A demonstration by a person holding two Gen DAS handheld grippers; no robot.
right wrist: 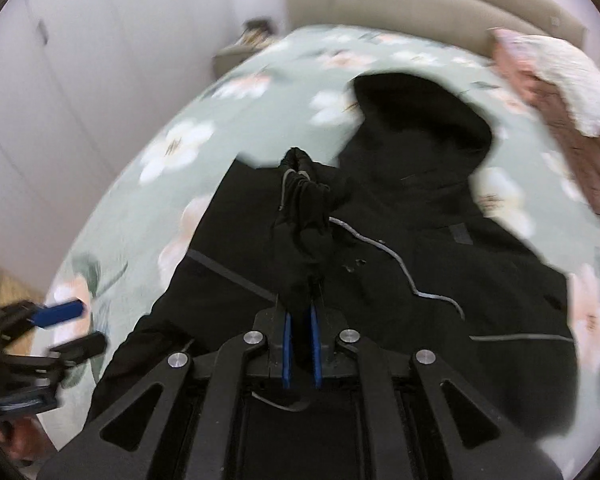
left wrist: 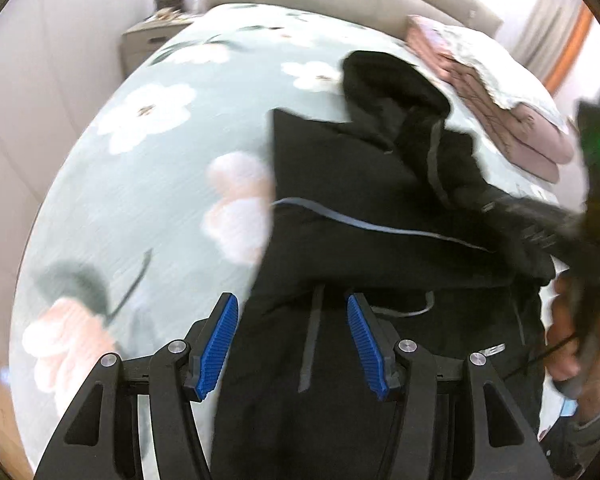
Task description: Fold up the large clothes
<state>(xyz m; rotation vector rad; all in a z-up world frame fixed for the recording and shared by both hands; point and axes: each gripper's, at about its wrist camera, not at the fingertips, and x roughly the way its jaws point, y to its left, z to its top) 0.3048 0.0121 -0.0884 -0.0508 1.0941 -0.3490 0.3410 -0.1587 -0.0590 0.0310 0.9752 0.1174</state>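
Floral bedspread [right wrist: 148, 184], black hooded jacket [right wrist: 440, 248] lying lengthwise on it, hood toward one o'clock, hem cut off below, motion-blurred, right gripper [right wrist: 300, 344] nearly closed, pinching a bunched jacket fold, left gripper [left wrist: 292, 344] spread wide, holding nothing.

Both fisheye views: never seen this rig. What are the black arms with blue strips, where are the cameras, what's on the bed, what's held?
No robot here: a person carries a two-finger claw in each hand, with a camera on each looking along its fingers. The left view shows the left claw open, blue pads apart, over a black hooded jacket spread on a floral bedspread. The right view shows the right claw shut on a bunched fold of the jacket, lifted. A pink quilt lies by the headboard.
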